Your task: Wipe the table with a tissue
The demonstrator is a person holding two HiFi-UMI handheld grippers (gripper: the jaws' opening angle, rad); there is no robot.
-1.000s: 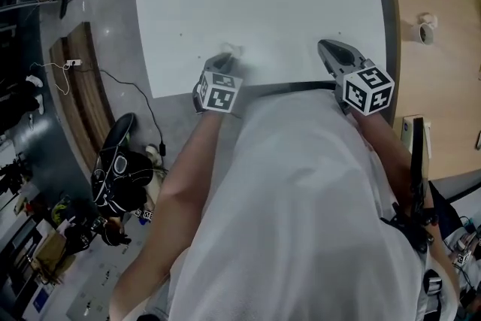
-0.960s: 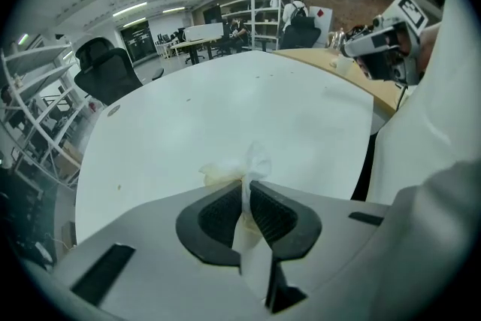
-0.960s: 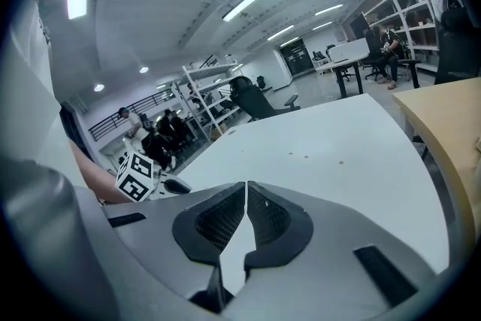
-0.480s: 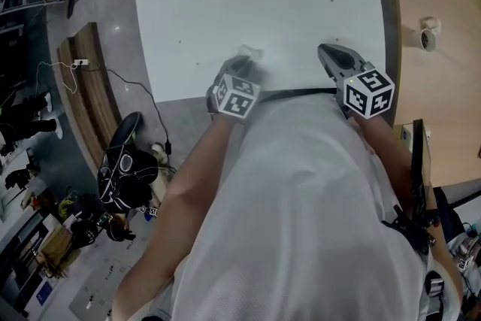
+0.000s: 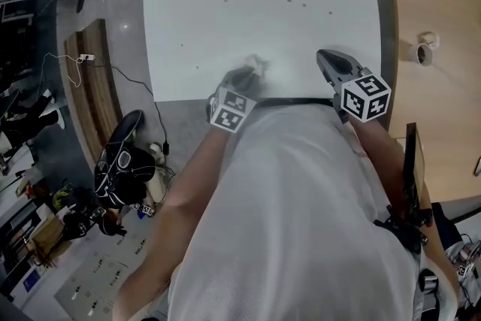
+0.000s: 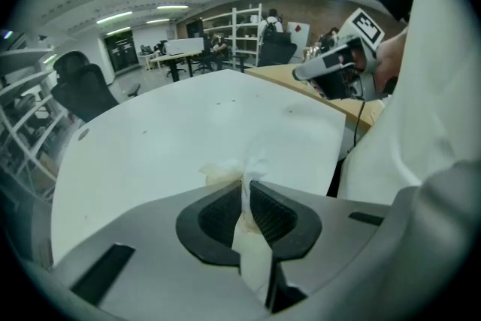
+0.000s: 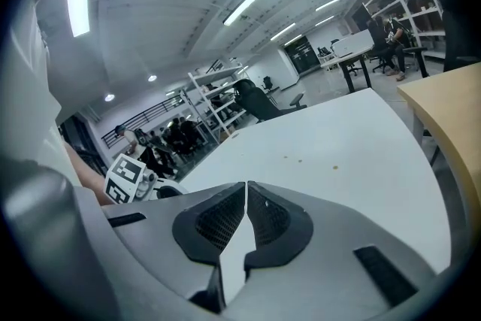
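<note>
left hand-held gripper [image 5: 245, 77], tissue [image 5: 255, 64] shifted right

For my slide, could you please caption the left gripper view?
Left gripper pinching a crumpled white tissue over the white table.

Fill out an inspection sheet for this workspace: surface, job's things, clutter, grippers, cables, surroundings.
Surface: white table, bare apart from a few small dark specks toward its far side.
Job's things: crumpled tissue, at the table's near edge.
Clutter: nothing seen on the white table; a small pale object sits on the wooden table beside it.
Grippers: left gripper shut on the tissue; right gripper shut, nothing between its jaws.
Cables: black cable and a white power strip with its cord, on the floor at left.
Surroundings: black office chair, shelving behind.
</note>
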